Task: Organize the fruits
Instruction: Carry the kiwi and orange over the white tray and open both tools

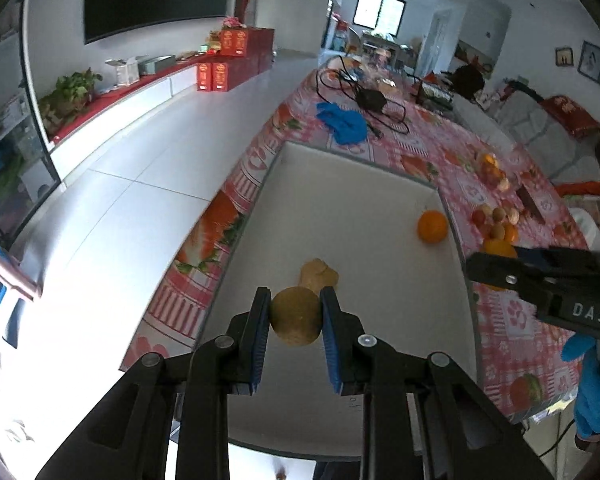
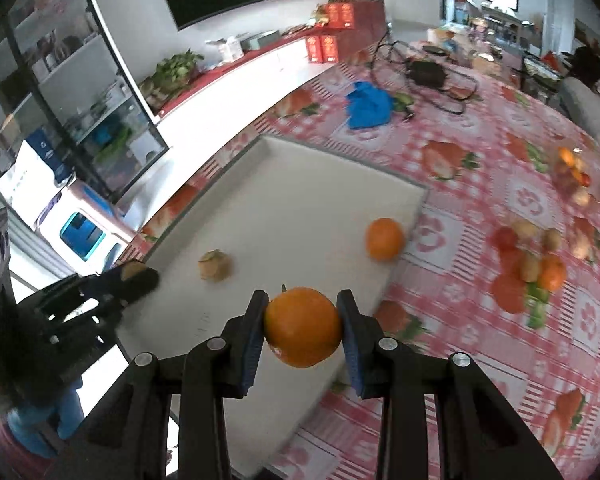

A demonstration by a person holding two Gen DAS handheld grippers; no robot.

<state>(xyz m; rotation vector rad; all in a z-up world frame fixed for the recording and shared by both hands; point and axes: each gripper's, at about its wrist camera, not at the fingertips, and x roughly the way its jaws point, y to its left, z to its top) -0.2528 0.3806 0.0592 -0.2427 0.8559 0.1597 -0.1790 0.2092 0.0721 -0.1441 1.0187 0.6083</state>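
The left gripper (image 1: 296, 314) clamps a brown kiwi (image 1: 296, 316) above the near end of the white tray (image 1: 340, 184). The right gripper (image 2: 303, 326) clamps an orange (image 2: 303, 326) over the tray's right edge. On the tray lie a tan fruit (image 2: 215, 266) and a second orange (image 2: 384, 239). A fruit pile (image 2: 530, 268) sits right of the tray on the tablecloth (image 2: 460, 152).

A blue cloth (image 2: 369, 105) lies beside tangled black cables (image 2: 428, 74) (on the strawberry-print tablecloth (image 2: 480, 152)).
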